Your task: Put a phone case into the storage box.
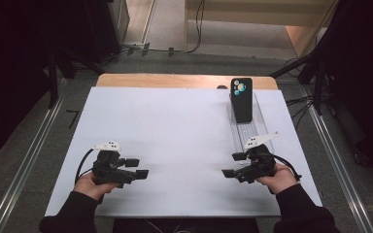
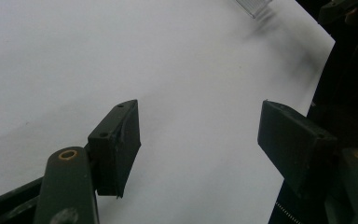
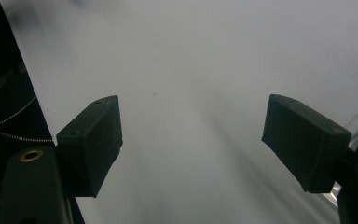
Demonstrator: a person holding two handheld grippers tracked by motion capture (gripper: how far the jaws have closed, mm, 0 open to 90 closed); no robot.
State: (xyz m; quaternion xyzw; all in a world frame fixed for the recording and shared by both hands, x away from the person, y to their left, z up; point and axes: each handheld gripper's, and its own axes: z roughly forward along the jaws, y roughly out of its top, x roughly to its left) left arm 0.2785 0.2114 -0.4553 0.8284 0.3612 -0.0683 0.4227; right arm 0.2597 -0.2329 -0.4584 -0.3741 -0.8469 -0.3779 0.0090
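A black phone (image 1: pixel 241 100) with a round pale-blue camera cluster stands propped upright in a clear plastic holder (image 1: pixel 252 128) at the table's far right. My right gripper (image 1: pixel 233 164) rests near the front right, just below that holder, pointing left; its jaws (image 3: pixel 191 140) stand open over bare white surface. My left gripper (image 1: pixel 137 167) sits near the front left, pointing right, and it too is open (image 2: pixel 198 140) with nothing between its pads. A corner of the clear holder (image 2: pixel 254 5) appears at the top of the left gripper view.
A white sheet (image 1: pixel 175 131) covers most of the wooden table (image 1: pixel 184 80). Metal rails (image 1: pixel 26 160) run along both sides on the grey floor. Dark equipment and cables stand at the left and right edges.
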